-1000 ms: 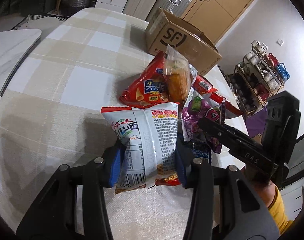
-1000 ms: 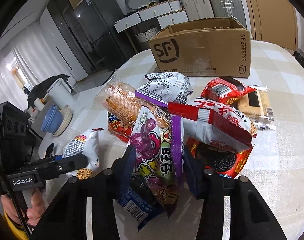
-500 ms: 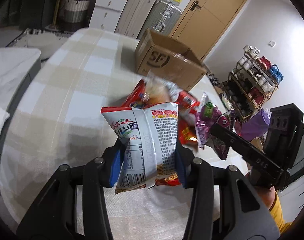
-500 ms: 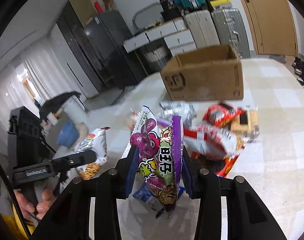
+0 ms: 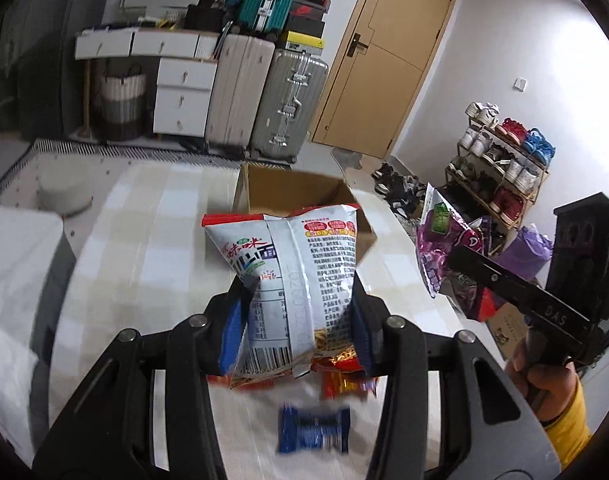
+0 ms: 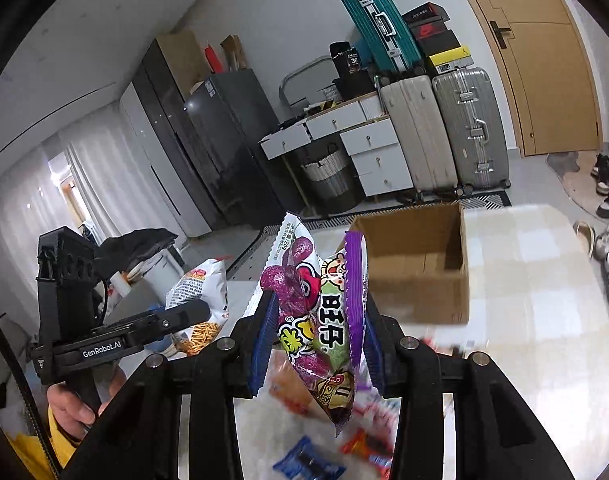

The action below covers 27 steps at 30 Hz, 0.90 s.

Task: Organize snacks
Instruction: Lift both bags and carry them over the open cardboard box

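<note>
The desk (image 5: 116, 240), covered in a pale checked cloth, carries everything here, and the open cardboard box (image 6: 416, 268) standing at its far side, flaps up and seemingly empty inside, looks like the place the snacks are meant to go. Both packets are held high above the cloth and face the box, which suits carrying them over its rim rather than sliding them. The left hand-held gripper (image 5: 294, 324) is clamped on a white noodle-snack bag (image 5: 288, 276) by its lower half, so the puffed top stands upright; its back panel shows a barcode and small printed Chinese text, too fine to read. The right hand-held gripper (image 6: 314, 336) pinches a purple gummy-candy packet (image 6: 318, 308) with grape pictures and a cartoon face, gripped by the middle with its tail hanging free; large Chinese characters run down its front. Each tool appears in the other's view, one arm marked "GenRobot.AI", the other "DAS". Smaller loose snacks lie blurred on the cloth below, among them a blue wrapped packet (image 5: 314, 428) and a red-orange one (image 6: 364, 444).
</note>
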### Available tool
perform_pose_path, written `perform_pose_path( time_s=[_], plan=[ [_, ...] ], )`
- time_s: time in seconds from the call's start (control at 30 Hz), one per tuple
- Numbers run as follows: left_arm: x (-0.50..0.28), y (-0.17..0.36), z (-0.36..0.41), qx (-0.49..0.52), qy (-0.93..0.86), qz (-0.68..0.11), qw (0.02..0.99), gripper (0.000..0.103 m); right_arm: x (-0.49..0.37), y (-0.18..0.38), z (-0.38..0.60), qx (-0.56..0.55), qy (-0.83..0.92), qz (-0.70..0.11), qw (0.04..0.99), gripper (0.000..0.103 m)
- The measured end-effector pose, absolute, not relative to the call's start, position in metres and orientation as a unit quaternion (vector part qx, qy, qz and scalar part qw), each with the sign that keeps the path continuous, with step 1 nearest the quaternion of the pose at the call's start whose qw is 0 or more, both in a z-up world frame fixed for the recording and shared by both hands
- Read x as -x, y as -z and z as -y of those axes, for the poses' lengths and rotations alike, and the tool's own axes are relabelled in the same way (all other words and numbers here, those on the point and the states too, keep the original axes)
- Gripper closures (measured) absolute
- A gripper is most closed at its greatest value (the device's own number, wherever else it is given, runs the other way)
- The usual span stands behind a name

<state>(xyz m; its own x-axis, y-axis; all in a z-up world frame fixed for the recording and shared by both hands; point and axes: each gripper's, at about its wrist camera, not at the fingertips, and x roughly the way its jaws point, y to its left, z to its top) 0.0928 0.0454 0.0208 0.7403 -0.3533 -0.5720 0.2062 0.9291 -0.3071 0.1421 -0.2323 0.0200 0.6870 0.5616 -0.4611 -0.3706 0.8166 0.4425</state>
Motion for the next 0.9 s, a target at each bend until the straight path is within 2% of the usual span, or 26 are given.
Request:
perform_pose_path(
  time_s=[0.23, 0.5, 0.7, 0.9],
  plan=[
    [-0.167, -0.048, -0.019, 0.093, 0.146, -0.339, 0.925, 0.061, -0.204, -0.035, 0.232, -0.144, -0.255, -0.308, 0.905, 0.063],
    [-0.267, -0.048, 0.022, 0.067, 0.146, -0.383, 0.91, 0.061, -0.277, -0.015, 0.229, -0.129, -0.224, -0.341, 0.904, 0.063],
    [-0.354, -0.02, 0.04, 0.064, 0.133, -0.428, 0.892, 0.061, -0.318, 0.015, 0.231, -0.125, -0.199, -0.373, 0.898, 0.063],
    [-0.4, 0.02, 0.048, 0.061, 0.126, -0.466, 0.874, 0.061, -0.344, 0.044, 0.224, -0.107, -0.189, -0.399, 0.891, 0.063]
  ],
)
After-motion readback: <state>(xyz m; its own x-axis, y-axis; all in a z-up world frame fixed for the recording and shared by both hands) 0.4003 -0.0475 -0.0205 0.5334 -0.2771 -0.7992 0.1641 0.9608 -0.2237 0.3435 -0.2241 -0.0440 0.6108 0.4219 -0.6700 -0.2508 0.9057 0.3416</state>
